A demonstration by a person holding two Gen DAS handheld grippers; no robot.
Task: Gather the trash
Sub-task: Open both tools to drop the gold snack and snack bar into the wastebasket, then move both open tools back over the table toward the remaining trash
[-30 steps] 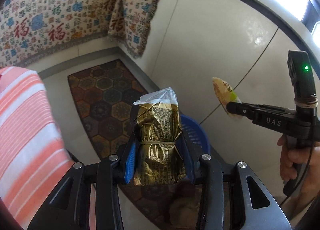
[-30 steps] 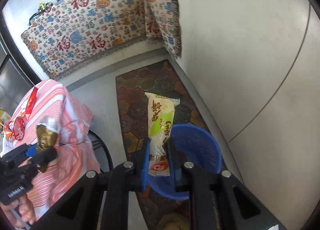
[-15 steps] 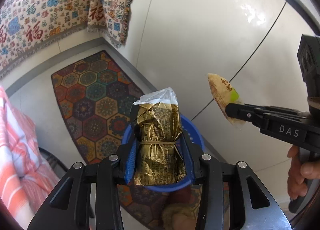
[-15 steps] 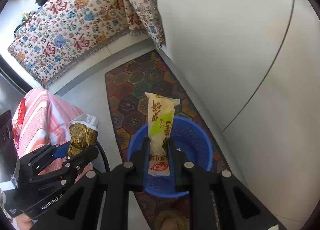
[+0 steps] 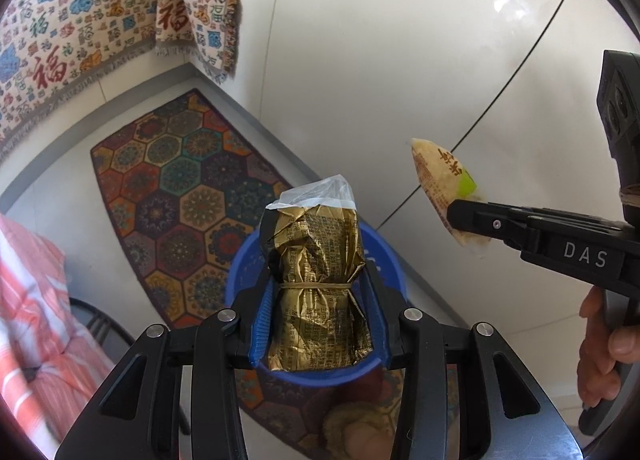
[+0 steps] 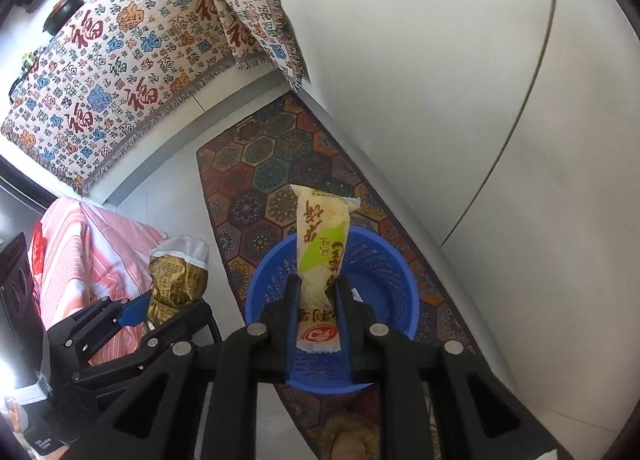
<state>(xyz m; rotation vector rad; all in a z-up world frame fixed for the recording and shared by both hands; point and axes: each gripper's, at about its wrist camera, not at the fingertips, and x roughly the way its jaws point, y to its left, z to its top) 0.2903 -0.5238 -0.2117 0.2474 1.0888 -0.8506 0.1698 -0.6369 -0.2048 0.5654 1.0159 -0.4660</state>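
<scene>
Left gripper (image 5: 318, 300) clamped on gold foil pack (image 5: 318, 284) over blue bin (image 5: 386, 260), right gripper (image 6: 318, 312) pinching yellow-green wrapper (image 6: 322, 256) above the same bin (image 6: 392, 280), bin on patterned rug (image 6: 276, 168), striped cloth (image 6: 100, 244) left

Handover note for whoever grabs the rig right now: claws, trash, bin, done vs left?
Left claw: shut on gold foil packet, in line with the blue bin from its own camera.
Right claw: shut on yellow snack wrapper, in line with the bin's opening.
Bin stands on the patterned rug by the wall.
Done: both pieces picked up.
Left: release both into the bin.
</scene>
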